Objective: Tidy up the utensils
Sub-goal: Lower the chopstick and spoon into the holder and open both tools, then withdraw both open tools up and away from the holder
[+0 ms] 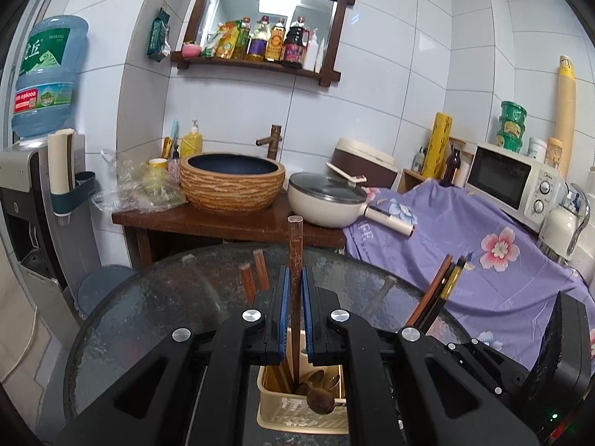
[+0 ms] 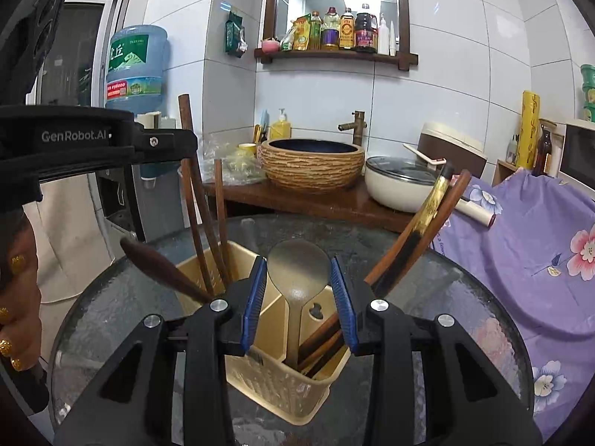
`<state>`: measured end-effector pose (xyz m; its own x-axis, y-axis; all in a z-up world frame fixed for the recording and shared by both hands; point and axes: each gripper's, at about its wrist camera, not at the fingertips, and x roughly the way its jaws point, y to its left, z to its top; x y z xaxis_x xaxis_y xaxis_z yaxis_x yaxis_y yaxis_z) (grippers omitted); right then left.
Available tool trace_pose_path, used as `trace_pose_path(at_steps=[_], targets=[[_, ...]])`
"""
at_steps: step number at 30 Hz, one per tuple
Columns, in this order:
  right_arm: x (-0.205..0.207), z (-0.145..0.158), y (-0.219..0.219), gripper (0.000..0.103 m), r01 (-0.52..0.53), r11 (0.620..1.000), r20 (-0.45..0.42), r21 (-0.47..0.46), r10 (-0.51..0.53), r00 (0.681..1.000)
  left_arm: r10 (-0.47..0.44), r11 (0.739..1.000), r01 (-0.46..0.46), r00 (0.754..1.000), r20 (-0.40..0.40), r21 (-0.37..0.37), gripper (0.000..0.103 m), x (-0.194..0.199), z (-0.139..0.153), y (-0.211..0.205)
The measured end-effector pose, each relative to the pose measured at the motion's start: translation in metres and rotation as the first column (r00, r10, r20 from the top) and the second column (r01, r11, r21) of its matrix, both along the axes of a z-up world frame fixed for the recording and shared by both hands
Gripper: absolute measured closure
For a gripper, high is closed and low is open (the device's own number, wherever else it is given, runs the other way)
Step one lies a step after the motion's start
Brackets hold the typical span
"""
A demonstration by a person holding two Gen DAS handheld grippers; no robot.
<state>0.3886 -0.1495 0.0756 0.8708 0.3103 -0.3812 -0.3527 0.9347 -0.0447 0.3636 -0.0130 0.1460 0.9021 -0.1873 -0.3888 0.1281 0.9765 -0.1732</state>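
Observation:
A beige plastic utensil basket stands on the round glass table; it also shows in the left wrist view. My left gripper is shut on a brown chopstick, held upright with its lower end in the basket. Other brown chopsticks and a dark wooden spoon lean in the left compartment. My right gripper is open around a metal spoon standing bowl-up in the basket, jaws apart from it. Dark chopsticks lean right.
A wooden stand behind the table carries a woven basin and a white lidded pan. A purple floral cloth covers the counter at right, with a microwave. A water dispenser stands left.

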Motion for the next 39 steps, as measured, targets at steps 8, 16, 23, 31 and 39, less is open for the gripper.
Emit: trace_pose_path(at_steps=[8,16,23,31,39], targets=[[-0.001,-0.013,0.001,0.067,0.000,1.000,-0.019,-0.026,0.000,1.000,-0.035,0.999,0.035,0.997,-0.064,-0.005,0.096,0.004,-0.019,0.003],[-0.017,-0.008,-0.003,0.051,-0.009,1.000,0.016,-0.014,0.010,1.000,-0.032,0.999,0.032,0.999,0.013,-0.015,0.048,-0.019,-0.007,0.009],[-0.051,-0.007,-0.018,0.023,-0.021,0.999,0.014,0.036,0.021,1.000,0.015,0.998,-0.011,0.998,0.067,-0.056,0.012,-0.058,-0.013,0.025],[-0.111,-0.030,-0.030,0.006,-0.029,0.999,0.019,0.038,0.028,0.999,0.058,0.998,-0.058,0.998,0.017,0.034,0.007,-0.107,-0.061,0.030],[-0.172,-0.072,-0.046,0.006,-0.009,0.998,-0.039,0.060,0.011,0.999,0.103,0.992,-0.102,0.995,-0.015,0.071,0.007,-0.159,-0.104,0.031]])
